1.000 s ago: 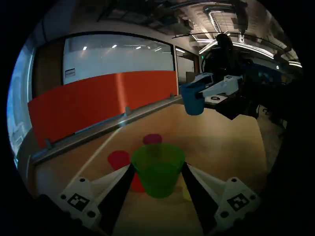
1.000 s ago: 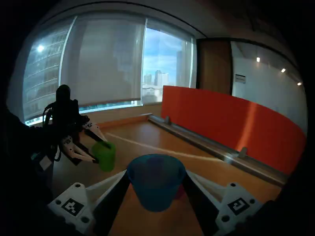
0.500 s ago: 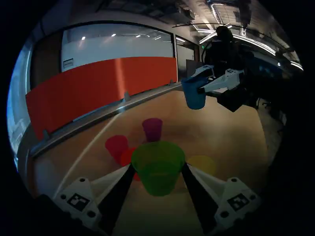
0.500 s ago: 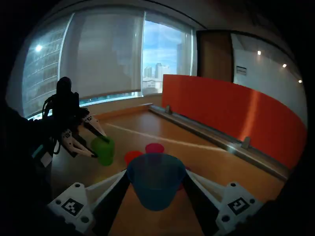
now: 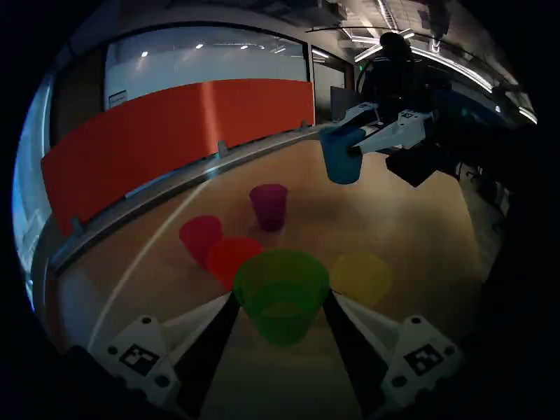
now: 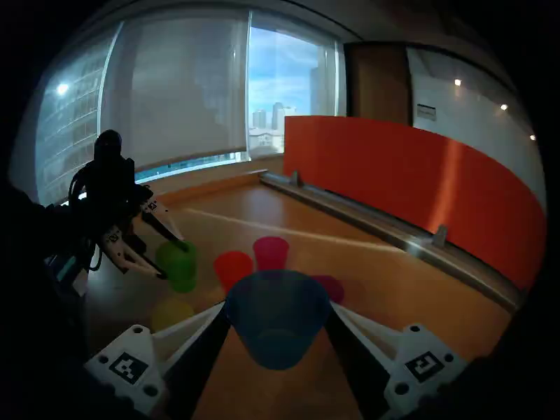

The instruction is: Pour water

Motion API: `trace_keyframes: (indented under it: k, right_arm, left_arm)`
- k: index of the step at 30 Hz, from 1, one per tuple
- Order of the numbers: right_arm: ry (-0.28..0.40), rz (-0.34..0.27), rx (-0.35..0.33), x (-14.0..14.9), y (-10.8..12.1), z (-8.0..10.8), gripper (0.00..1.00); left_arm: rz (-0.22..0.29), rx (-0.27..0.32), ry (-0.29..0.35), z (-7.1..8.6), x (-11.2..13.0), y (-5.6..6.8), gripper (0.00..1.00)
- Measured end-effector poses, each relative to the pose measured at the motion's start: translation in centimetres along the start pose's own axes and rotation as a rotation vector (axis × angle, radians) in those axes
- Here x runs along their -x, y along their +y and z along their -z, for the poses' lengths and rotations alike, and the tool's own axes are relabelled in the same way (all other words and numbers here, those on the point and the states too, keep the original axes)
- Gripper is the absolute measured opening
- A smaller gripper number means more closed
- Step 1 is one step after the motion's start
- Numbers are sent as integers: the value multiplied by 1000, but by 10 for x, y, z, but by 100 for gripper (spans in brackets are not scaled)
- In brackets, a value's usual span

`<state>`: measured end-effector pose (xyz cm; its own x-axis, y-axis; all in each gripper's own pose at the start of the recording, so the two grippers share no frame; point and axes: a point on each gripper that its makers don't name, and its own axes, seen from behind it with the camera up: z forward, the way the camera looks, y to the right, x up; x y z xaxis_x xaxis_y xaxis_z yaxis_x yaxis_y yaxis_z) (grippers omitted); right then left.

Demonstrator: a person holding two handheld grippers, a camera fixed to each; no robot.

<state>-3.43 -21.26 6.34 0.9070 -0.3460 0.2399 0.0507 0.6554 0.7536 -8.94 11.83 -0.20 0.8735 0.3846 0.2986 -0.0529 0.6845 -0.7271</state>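
In the left gripper view my left gripper (image 5: 280, 299) is shut on an upright translucent green cup (image 5: 280, 308); whether it holds water I cannot tell. Farther off, up and to the right, the right gripper (image 5: 353, 142) holds a blue cup (image 5: 341, 155) above the table. In the right gripper view my right gripper (image 6: 277, 315) is shut on that blue cup (image 6: 276, 327), upright. The left gripper (image 6: 164, 257) with the green cup (image 6: 179, 266) is seen at the left, held by a person's dark arm.
On the wooden table (image 5: 413, 231) stand a purple cup (image 5: 269, 206), a pink cup (image 5: 201, 238), a red cup (image 5: 234, 259) and a yellow cup (image 5: 360, 278). An orange partition (image 5: 175, 140) with a metal rail runs along the table's far edge. Windows (image 6: 182, 105) lie behind.
Both views have tipped downward, bringing the several cups on the table into sight below the held cups. The green and blue cups stay gripped and upright.
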Motion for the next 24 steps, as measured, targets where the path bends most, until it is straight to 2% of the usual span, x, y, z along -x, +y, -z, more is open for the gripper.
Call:
trace_keyframes:
  k: [12,24]
  right_arm:
    - [-31,-12,-4,19,3,-8,93]
    - [-59,10,-5,35,1,-15,93]
  left_arm:
    - [12,13,-53,-10,19,-1,85]
    - [31,25,-66,-19,28,1,85]
